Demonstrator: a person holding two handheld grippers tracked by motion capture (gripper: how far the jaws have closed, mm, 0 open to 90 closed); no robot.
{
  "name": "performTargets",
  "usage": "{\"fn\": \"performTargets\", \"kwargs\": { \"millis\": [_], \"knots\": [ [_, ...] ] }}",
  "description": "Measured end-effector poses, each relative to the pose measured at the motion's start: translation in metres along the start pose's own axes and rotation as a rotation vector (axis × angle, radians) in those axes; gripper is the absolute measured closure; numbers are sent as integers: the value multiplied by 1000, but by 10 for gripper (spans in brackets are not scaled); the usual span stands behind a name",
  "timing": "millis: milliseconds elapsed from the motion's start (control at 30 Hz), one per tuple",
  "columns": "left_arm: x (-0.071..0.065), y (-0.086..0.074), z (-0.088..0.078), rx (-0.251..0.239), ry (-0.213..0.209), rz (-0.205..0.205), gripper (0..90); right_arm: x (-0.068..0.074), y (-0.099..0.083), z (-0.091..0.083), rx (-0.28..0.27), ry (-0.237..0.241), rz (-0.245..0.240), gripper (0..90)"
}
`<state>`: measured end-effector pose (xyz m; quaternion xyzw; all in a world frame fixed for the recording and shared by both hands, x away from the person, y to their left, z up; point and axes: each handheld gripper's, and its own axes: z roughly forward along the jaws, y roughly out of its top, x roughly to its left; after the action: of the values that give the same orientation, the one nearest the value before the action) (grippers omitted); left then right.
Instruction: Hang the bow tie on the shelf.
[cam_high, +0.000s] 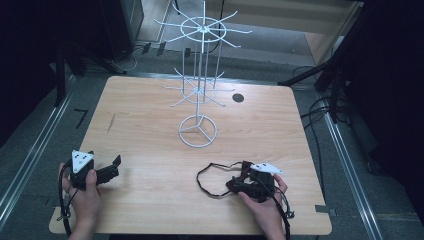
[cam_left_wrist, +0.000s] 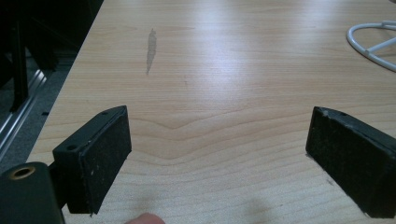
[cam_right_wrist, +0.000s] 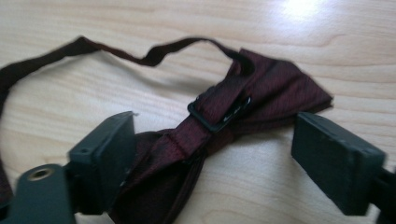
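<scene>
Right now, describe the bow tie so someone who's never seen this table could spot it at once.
On the wooden table, look near the front edge, on the person's side of the white wire rack. The bow tie lies flat there between the right gripper jaws. It is the only cloth item: dark maroon, with a thin strap looping away.

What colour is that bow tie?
Dark maroon bow tie, plain weave; the right gripper view shows it best.
</scene>
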<state>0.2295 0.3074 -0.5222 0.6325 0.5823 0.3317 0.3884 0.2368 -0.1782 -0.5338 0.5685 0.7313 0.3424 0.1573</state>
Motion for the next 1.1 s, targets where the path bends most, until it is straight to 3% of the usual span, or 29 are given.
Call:
{"fn": "performTargets", "kwargs": {
  "millis": [133,200,367,433,500,733,1100],
  "knots": [
    [0,0,0,2,-2,-3,73,3,-3,2,11,-21,-53,282],
    [0,0,0,2,-2,-2,73,3,-3,1,10,-17,-54,304],
    [0,0,0,1,0,-6,73,-1,-4,-2,5,-6,-74,531],
    [0,0,0,2,-1,-5,74,-5,-4,-4,8,10,-59,681],
    [0,0,0,1,-1,-6,74,-8,-4,-5,6,31,-52,740],
    [1,0,0,2,-4,-14,74,-12,-4,-7,-6,43,-77,750],
    [2,0,0,0,-8,-17,74,-11,1,-28,-176,26,-86,750]
  ]
}}
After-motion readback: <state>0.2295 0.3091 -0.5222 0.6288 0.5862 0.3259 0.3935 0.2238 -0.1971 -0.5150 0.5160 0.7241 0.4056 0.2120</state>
